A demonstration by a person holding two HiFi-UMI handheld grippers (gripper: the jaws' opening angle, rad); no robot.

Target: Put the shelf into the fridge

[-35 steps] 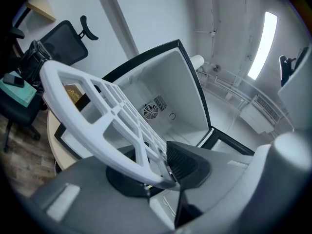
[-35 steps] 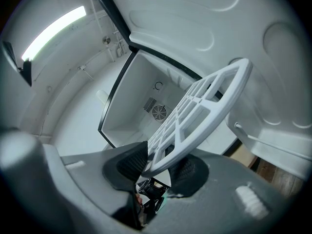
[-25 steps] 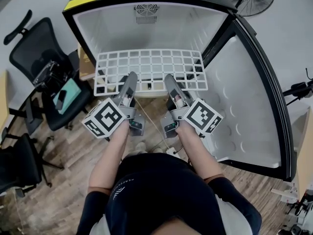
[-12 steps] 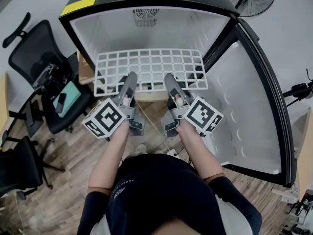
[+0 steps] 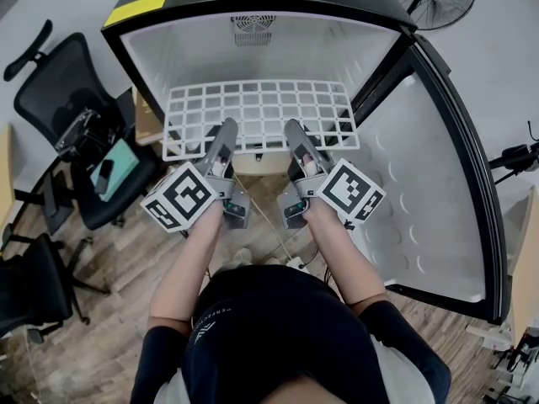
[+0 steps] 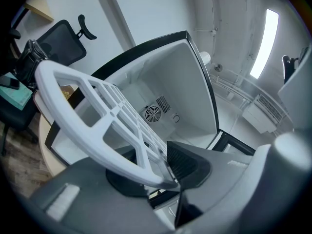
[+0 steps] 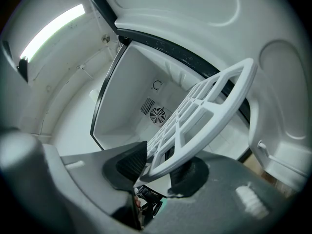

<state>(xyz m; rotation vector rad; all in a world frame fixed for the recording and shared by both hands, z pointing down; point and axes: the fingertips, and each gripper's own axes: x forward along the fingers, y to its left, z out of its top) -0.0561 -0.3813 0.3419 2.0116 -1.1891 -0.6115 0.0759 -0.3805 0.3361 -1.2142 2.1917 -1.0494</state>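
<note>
Feeding it in | left tool (image 5: 225, 130) and right tool (image 5: 294, 129) each clamp the front rim of the shelf (image 5: 261, 112), just outside the fridge (image 5: 253, 53), keeping it level and square.

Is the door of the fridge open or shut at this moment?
Open. The fridge door stands swung wide to the right, and the white inside of the fridge with its fan grille is exposed.
</note>
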